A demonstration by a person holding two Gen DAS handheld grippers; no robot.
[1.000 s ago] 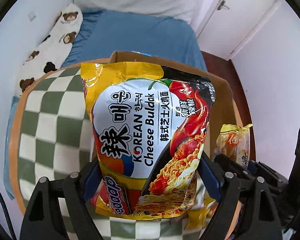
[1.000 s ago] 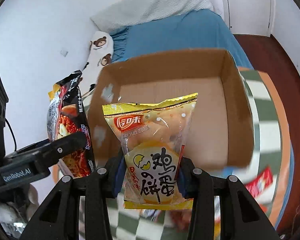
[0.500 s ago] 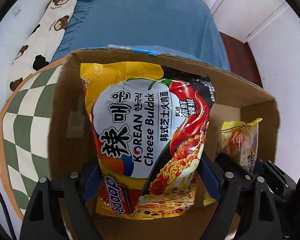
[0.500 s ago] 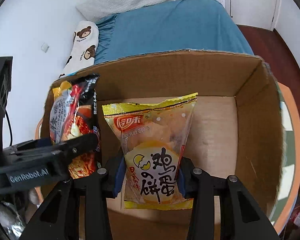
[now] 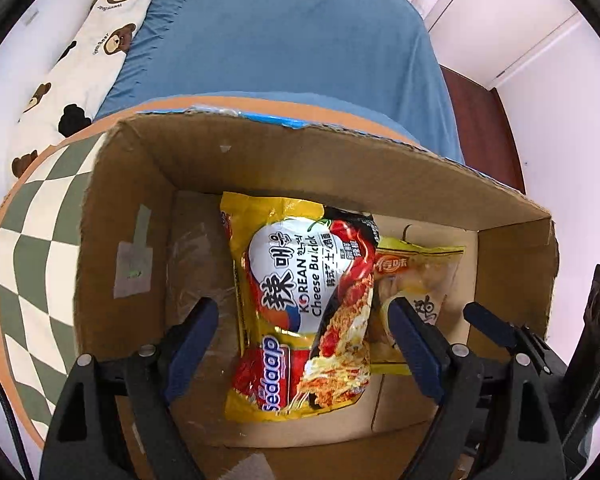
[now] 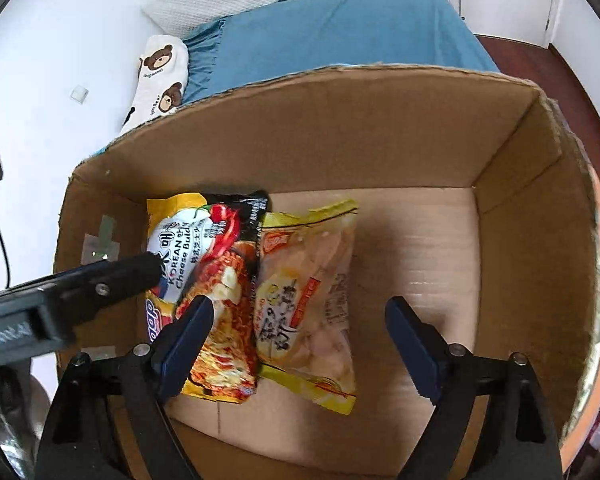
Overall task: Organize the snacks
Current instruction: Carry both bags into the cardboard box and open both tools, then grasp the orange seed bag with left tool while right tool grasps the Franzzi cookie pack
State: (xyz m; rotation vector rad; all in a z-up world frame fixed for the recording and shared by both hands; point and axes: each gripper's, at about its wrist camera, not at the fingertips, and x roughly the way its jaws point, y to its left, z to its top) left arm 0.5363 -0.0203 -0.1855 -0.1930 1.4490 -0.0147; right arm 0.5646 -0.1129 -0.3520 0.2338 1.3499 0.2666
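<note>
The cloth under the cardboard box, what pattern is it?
Green and white checks with an orange border, clearest in the left wrist view.

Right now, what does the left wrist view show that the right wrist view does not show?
Only the left wrist view shows the checkered green and white cloth beside the box, a white door, and the right gripper seen from the side.

Only the right wrist view shows the bare right half of the box floor and the left gripper reaching in over the noodles.

Both show the cardboard box, the Cheese Buldak noodle pack and the yellow snack bag lying side by side inside it, released, plus the blue bed and the bear pillow.
</note>
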